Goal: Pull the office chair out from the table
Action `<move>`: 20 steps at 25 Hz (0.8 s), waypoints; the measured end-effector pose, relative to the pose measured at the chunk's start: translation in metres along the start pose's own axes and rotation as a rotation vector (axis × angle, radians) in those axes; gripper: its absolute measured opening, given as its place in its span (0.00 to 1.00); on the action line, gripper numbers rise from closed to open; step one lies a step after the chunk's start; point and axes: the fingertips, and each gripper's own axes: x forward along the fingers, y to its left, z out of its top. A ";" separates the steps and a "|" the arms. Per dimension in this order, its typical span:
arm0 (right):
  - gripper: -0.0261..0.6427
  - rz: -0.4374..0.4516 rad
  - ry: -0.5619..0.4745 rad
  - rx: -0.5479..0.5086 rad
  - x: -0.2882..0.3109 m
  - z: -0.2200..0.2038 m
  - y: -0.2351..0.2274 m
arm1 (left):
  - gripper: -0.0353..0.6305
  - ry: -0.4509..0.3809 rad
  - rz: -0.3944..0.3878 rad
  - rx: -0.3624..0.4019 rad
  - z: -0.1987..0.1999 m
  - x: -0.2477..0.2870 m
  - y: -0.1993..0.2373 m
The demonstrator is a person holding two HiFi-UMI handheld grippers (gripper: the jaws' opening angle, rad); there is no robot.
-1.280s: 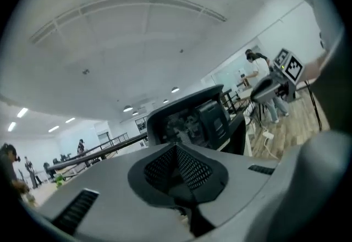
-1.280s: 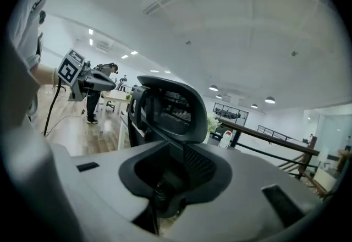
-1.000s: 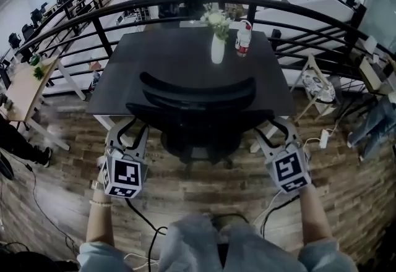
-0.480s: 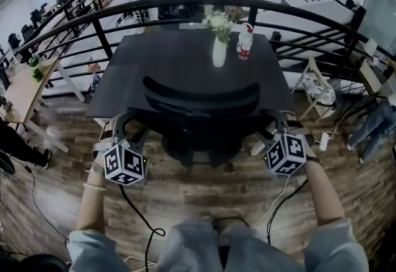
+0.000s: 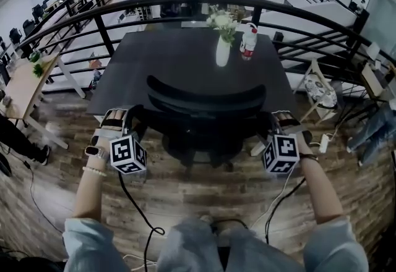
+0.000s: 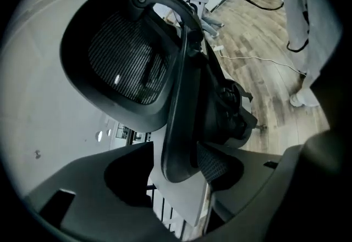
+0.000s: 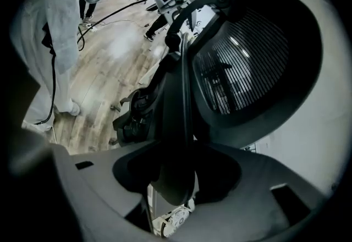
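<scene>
While I watch the feeds from here, the left gripper's fingers stand wide apart. They have just been opening. The left armrest of the office chair stands between them, close to one finger with a pale gap at the other, so I read no clamp there. The right gripper's fingers have just been closing a little, yet they too are apart. The right armrest sits in their gap and nearly fills it, with a sliver of light along one side, so I see no grip there either.

Further out, each gripper view looks up past its armrest at the mesh backrest, with the wooden floor to the side. In the head view the person's left hand and right hand carry the grippers at either flank of the chair, marker cubes turned up toward the camera. The chair stands pushed in against the near edge of the dark surface, its backrest overlapping that edge. At the far end of the surface stand a white vase of flowers and, just beside it, a bottle. A curved black railing rings the far side.
</scene>
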 end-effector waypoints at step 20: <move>0.31 -0.005 -0.006 0.043 -0.002 -0.001 -0.001 | 0.34 0.126 -0.055 0.142 0.001 0.036 -0.009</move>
